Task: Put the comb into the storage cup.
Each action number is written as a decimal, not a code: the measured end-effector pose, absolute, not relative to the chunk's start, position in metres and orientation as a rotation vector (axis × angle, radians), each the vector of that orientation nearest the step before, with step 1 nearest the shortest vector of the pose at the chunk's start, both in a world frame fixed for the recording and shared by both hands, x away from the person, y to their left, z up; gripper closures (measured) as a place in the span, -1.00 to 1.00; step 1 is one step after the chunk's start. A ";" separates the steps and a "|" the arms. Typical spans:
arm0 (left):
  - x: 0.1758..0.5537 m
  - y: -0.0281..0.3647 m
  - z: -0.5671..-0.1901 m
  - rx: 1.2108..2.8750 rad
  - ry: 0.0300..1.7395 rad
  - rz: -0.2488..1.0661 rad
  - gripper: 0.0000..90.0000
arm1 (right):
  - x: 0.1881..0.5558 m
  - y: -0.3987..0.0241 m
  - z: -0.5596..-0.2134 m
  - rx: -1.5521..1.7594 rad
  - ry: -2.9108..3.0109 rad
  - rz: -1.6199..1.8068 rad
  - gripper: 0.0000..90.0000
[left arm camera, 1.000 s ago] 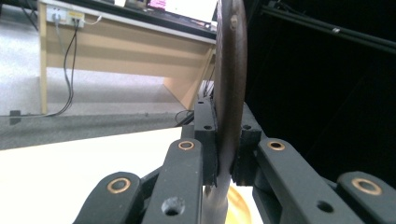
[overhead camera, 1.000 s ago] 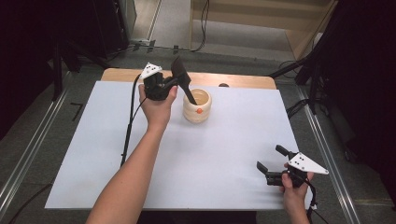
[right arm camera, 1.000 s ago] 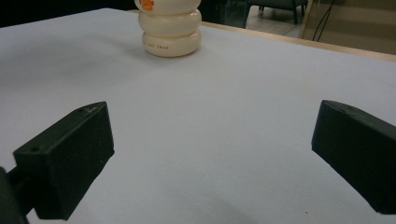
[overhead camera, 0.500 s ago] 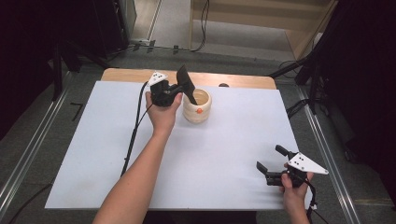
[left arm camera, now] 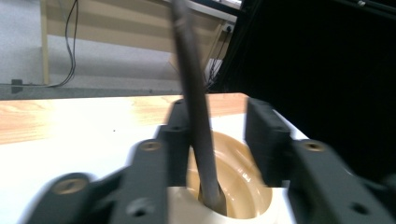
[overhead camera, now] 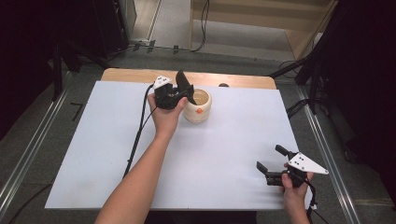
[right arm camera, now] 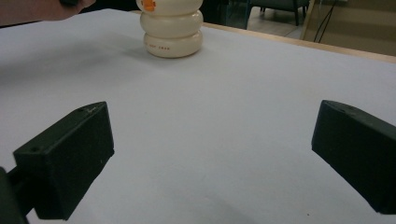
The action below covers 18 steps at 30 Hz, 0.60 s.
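**Left arm stretched forward, right hand low and near**

The left gripper (overhead camera: 184, 91) sits at the end of an outstretched forearm, its jaws having just been opening, now parted. The right gripper (overhead camera: 270, 163) rests near the person, jaws spread wide with nothing between them.

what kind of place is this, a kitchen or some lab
Most likely a lab or recording workspace, not a kitchen. A white sheet covers a wooden table, loose cables run across the bare floor, and dark equipment stands flank the table.
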<state>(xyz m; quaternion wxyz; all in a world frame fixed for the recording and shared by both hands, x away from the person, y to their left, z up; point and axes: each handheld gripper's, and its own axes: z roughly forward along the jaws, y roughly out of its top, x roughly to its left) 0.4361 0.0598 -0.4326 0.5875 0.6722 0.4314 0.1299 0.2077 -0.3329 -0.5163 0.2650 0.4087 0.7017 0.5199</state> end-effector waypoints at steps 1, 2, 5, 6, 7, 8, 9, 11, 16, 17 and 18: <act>0.437 0.061 -0.433 1.573 1.016 0.301 0.04 | 0.208 -0.333 -0.516 1.106 1.894 1.405 -1.00; 0.437 0.062 -0.433 1.581 1.018 0.295 -0.11 | 0.208 -0.333 -0.516 1.105 1.897 1.404 -1.00; 0.437 0.065 -0.434 1.600 1.011 0.283 -0.69 | 0.208 -0.332 -0.516 1.104 1.899 1.404 -1.00; 0.437 0.065 -0.434 1.600 1.011 0.283 -0.72 | 0.208 -0.332 -0.516 1.104 1.899 1.404 -1.00; 0.435 0.066 -0.434 1.607 0.990 0.282 -0.72 | 0.208 -0.332 -0.516 1.103 1.899 1.404 -1.00; 0.434 0.066 -0.433 1.606 0.980 0.284 -0.82 | 0.208 -0.332 -0.516 1.105 1.898 1.404 -1.00; 0.432 0.067 -0.432 1.608 0.965 0.287 -0.92 | 0.208 -0.333 -0.516 1.105 1.896 1.405 -1.00; 0.428 0.068 -0.431 1.607 0.925 0.282 -1.00 | 0.208 -0.333 -0.516 1.106 1.896 1.406 -1.00; 0.421 0.073 -0.430 1.608 0.883 0.304 -1.00 | 0.208 -0.332 -0.516 1.105 1.897 1.405 -1.00; 0.419 0.074 -0.430 1.608 0.877 0.305 -1.00 | 0.208 -0.333 -0.516 1.104 1.896 1.406 -1.00; 0.418 0.074 -0.429 1.606 0.878 0.306 -1.00 | 0.208 -0.333 -0.516 1.103 1.897 1.407 -1.00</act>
